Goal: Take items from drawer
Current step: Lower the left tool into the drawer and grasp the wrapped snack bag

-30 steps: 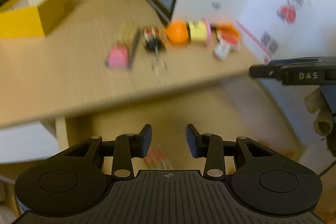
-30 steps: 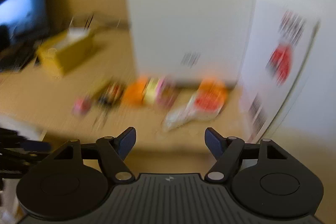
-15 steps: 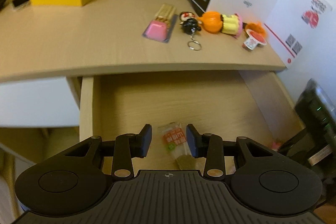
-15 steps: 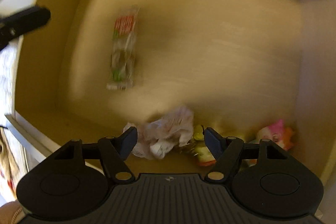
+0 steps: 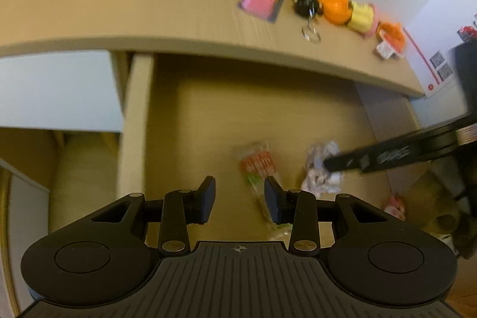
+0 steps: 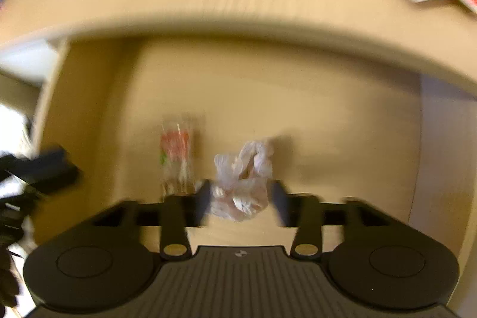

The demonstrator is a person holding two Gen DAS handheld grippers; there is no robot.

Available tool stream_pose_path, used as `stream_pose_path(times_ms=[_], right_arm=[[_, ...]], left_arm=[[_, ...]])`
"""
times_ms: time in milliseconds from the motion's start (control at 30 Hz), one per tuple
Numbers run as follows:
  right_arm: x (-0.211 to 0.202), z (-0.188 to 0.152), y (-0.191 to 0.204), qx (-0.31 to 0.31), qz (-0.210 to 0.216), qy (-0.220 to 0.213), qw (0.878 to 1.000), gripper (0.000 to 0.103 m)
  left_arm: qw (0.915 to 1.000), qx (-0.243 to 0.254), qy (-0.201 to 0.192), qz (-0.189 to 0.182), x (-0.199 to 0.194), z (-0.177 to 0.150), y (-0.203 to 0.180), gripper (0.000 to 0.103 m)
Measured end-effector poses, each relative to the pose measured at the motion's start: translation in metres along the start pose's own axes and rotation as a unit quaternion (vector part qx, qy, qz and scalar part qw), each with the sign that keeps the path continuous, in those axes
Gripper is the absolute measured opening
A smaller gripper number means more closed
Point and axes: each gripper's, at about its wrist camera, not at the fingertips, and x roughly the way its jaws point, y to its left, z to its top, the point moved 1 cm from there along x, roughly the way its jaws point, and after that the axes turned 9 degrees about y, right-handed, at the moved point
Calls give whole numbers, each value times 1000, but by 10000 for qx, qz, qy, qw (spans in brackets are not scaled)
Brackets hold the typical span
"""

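Pale wooden drawer holds a crumpled white plastic bag between the right gripper's closing, not yet touching jaws; left gripper gapes empty above.

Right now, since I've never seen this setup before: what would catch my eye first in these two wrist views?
First, the open drawer under the desk, with a crumpled white wrapper lying between the right gripper's closing fingers, though contact is unclear. Beside it to the left lies a clear packet with red print, just ahead of the open left gripper. On the desk, a row of bright trinkets stands out, chiefly an orange toy.
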Motion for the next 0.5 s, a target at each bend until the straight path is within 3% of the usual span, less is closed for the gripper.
stream_pose_path(times_ms=[167,300,500], right_arm=[[-31,-24,-19,313,-55,-633,9975,59],[-33,-46,-34,605,-177,-866,9942,59],[-29,-67,-41,628,-478,-1126,9905,59]], left_arm=[[9988,-122,470,19,27,7,-13,39],[9959,-253,848,176,50,10,-22,39],[9933,-275,1041,415,75,16,-41,40]])
